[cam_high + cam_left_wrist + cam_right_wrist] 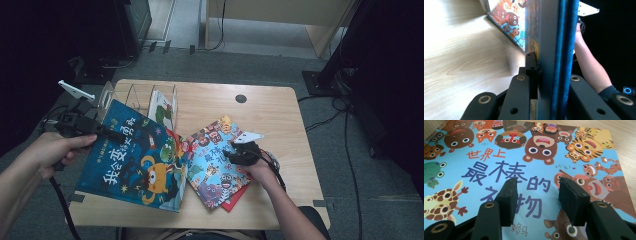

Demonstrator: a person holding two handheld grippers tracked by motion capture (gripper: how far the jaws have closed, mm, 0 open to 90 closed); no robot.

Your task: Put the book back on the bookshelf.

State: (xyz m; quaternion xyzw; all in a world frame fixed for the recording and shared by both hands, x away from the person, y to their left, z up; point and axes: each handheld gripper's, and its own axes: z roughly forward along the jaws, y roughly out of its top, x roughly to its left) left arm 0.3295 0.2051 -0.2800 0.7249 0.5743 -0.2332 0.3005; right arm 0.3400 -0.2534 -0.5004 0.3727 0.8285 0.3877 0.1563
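Left forearm entering from lower left, left hand (52, 150) wrapped round its claw (112, 134), jaws clamped tight, pointing right; right forearm from bottom centre, right hand (260, 170) behind right claw (231, 150), jaws parted, nothing between them, angled downward.

Dark-blue picture book (135, 160) tilted up (overlapping light-blue book (215, 160)) on table
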